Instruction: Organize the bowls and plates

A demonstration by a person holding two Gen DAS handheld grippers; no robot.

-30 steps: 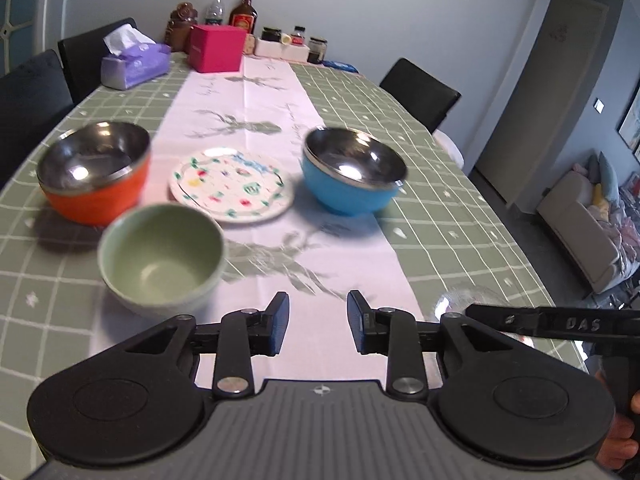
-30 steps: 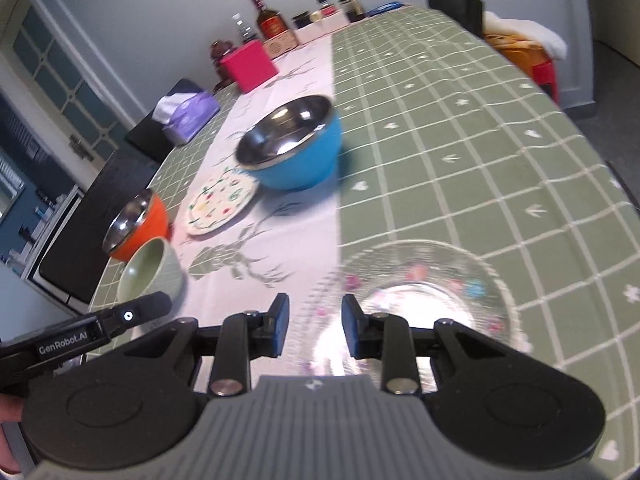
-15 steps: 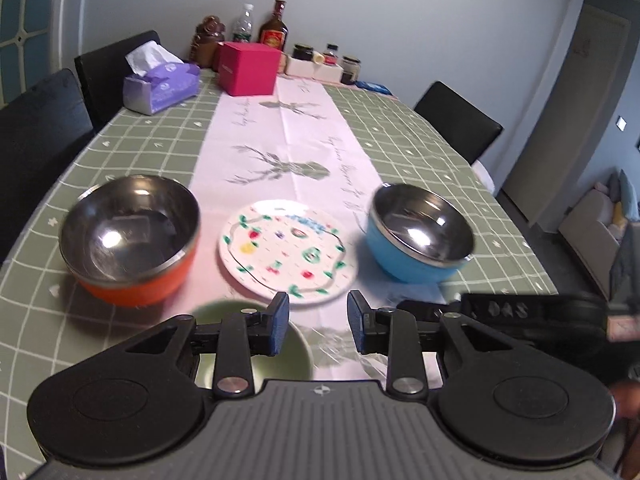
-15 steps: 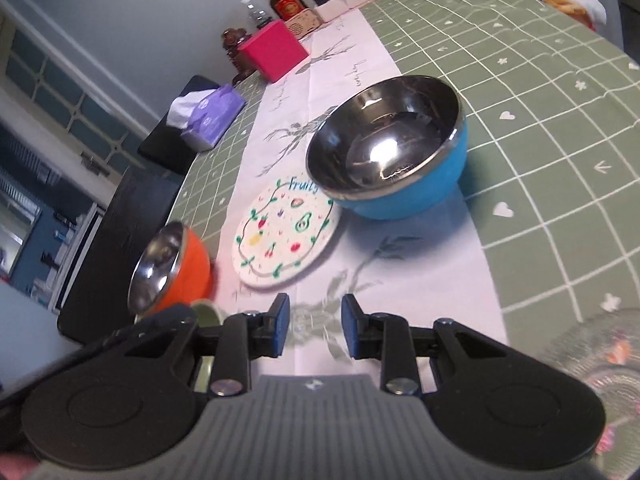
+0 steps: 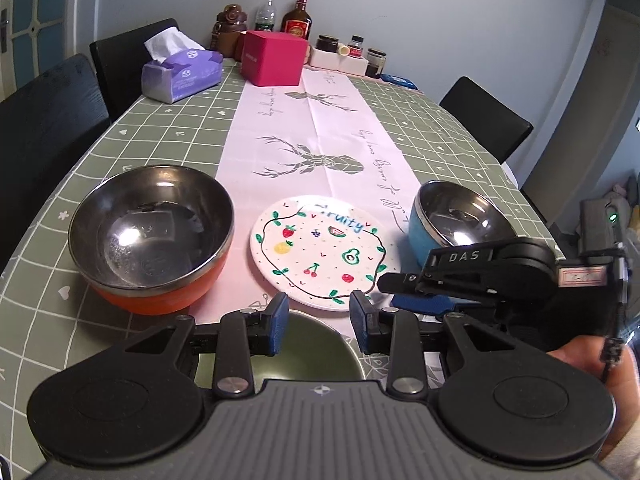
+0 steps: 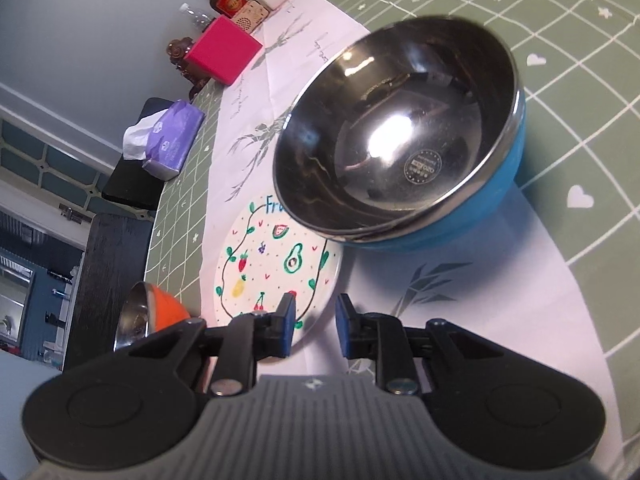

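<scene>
Plates and bowls sit on the bench [image 5: 160,128]: the fruit-patterned plate [image 5: 320,250] lies on the pink runner [image 5: 316,136] between the orange bowl [image 5: 150,236] and the blue bowl [image 6: 400,136]. A green bowl [image 5: 320,348] sits just under the left claw [image 5: 319,322], whose jaws are opening with nothing between them. The right claw [image 6: 315,324], its jaws closing on nothing, hovers by the plate's near rim, just beside the blue bowl.

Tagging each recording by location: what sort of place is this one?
Most likely a home dining room: a long table under a green checked tablecloth with dark chairs around it, a tissue box and bottles at the far end, and a sofa glimpsed through the doorway.
</scene>
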